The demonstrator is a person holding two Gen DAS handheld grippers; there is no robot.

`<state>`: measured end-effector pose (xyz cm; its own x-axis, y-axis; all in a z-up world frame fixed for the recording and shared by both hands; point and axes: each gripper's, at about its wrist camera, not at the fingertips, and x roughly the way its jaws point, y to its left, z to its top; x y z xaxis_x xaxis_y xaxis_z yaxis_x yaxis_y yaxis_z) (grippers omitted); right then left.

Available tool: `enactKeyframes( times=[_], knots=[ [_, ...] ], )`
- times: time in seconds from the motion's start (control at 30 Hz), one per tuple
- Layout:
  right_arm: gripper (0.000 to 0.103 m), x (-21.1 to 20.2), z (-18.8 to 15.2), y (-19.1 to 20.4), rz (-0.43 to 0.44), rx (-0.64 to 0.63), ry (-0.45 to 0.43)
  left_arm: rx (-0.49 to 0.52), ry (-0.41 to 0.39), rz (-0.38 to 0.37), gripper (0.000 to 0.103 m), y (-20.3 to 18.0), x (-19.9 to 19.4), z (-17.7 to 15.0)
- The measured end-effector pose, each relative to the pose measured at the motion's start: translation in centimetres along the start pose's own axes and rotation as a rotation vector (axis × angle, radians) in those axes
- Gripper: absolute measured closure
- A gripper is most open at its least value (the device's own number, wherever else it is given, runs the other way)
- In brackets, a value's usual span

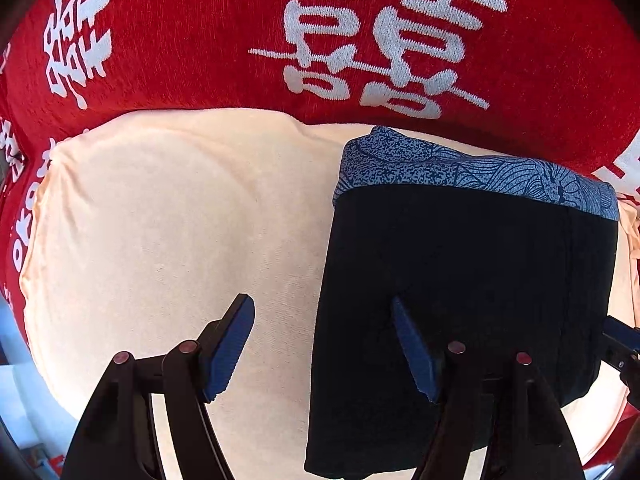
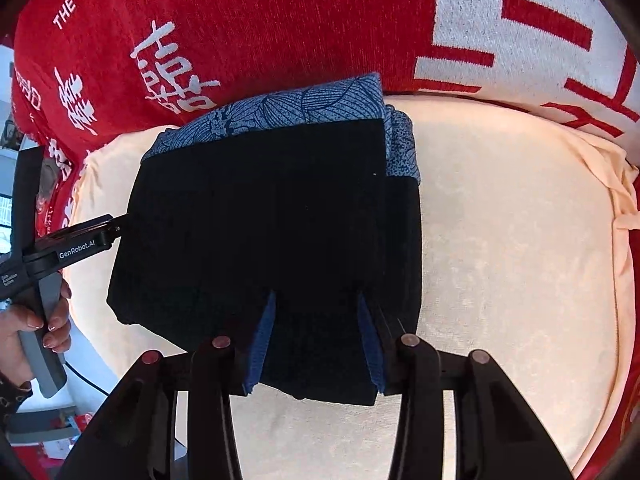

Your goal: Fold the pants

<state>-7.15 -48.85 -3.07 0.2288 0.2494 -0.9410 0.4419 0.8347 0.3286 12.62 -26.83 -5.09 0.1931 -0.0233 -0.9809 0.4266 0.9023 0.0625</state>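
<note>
Left wrist view shows the pants (image 1: 460, 280) folded into a dark block with a blue patterned band along the far edge, lying on a cream cloth (image 1: 160, 220) that is spread over a red blanket (image 1: 200, 40) with white characters. The left gripper (image 1: 324, 344) stands with its jaws wide apart and nothing between them: one finger is over bare cream cloth, the other over the pants' left part. Whether the fingers touch the fabric I cannot tell. At the right edge of this view a tip of the right gripper (image 1: 618, 340) shows beside the pants, too little to read its jaws.

Right wrist view gives what the first does not: the whole folded bundle (image 2: 264, 220), with a second patterned layer showing at its right side, and a broad stretch of bare cream cloth (image 2: 500, 240) to the right. The right gripper (image 2: 316, 340) has its jaws moderately apart over the near edge of the pants, gripping nothing. At the left, the left gripper (image 2: 120, 226) reaches the pants' left edge, held by the left hand (image 2: 36, 320). The blanket (image 2: 260, 20) here also carries a large white patch with red strokes.
</note>
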Motion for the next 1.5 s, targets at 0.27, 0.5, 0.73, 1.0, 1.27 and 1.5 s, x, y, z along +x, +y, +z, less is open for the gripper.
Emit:
enactKeyframes(
  times=[0.27,0.5,0.73,1.0,1.27,1.5],
  knots=[
    [0.054,0.3,0.0,0.2,0.000,-0.001,-0.005,-0.005,0.008,0.016,0.023,0.2,0.1,0.0],
    [0.054,0.1,0.0,-0.1,0.013,0.010,-0.010,0.010,0.013,0.027,0.023,-0.2,-0.3,-0.1],
    [0.054,-0.2,-0.1,-0.5,0.031,0.024,-0.004,0.000,0.022,0.005,0.023,0.3,-0.5,0.1],
    [0.042,-0.8,-1.6,-4.4,0.176,0.156,0.018,0.038,0.044,-0.119,0.023,1.4,-1.5,0.0],
    [0.031,0.0,-1.3,-8.2,0.316,0.239,0.018,0.096,0.111,-0.346,0.023,2.3,-0.5,1.9],
    [0.031,2.4,1.1,-9.7,0.394,0.218,0.066,0.035,0.194,-0.552,0.023,4.7,3.2,4.0]
  ],
)
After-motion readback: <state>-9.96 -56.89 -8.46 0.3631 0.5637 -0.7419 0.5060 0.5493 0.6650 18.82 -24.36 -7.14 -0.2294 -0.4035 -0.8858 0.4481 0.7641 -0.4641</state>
